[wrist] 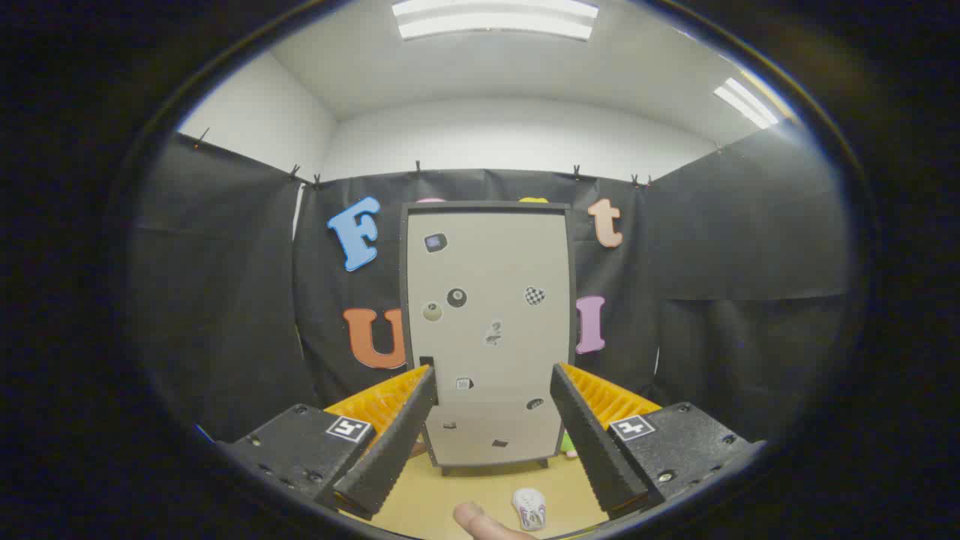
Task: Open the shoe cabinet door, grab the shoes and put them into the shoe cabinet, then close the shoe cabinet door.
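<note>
The shoe cabinet (491, 330) stands upright well beyond the fingers, backed against the black cloth wall (225, 315) of the booth. It is a tall pale unit in a dark frame, resting on short dark feet on the tan floor (450, 499). Its door (491, 285) is closed, flush within the frame. A small dark notch, apparently the handle (426, 362), sits at the door's left edge about halfway up, just above the tip of the left finger. Several small stickers (457, 298) are scattered across the door face.

The gripper (493, 375) is held level and pointed straight at the cabinet. Its fingers are spread wide apart, with the lower part of the door visible in the gap between them. Nothing is held, and neither finger touches anything.

A small light-coloured shoe (529, 508) with dark markings lies on the floor between the fingers, close in and below them, nearer the right finger than the left, and well short of the cabinet. Just beside the shoe, on its left, a fingertip (474, 519) of a person shows at the near edge of the floor. A small green object (568, 444) shows at the cabinet's lower right corner, partly hidden behind the right finger; what it is cannot be told.
</note>
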The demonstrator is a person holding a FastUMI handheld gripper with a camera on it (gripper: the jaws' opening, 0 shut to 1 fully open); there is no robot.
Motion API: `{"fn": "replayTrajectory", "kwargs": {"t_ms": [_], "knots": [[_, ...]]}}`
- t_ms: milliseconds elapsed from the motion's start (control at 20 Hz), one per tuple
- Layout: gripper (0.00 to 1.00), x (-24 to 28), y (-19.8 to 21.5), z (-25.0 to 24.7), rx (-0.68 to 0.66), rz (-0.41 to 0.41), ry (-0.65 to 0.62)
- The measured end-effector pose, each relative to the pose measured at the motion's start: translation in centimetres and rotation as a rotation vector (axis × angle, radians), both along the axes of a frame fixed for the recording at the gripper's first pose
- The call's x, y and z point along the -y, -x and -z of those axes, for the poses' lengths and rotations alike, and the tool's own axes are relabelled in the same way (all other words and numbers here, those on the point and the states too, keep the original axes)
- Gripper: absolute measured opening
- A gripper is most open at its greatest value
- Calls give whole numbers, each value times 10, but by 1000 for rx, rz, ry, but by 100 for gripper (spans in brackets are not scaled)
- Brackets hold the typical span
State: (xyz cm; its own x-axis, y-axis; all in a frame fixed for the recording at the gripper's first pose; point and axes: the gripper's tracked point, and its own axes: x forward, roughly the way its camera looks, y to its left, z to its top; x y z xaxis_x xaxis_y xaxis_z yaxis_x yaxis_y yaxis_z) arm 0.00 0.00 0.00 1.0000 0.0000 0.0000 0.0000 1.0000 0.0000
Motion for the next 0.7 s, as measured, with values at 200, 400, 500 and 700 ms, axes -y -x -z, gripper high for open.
{"fn": "replayTrajectory", "kwargs": {"t_ms": [200,400,500,700], "knots": [[100,0,-10,-9,42,-12,35],[100,-5,-22,-7,48,-49,31],[100,-10,-32,-1,29,-76,26],[100,-18,-59,9,12,-105,31]]}}
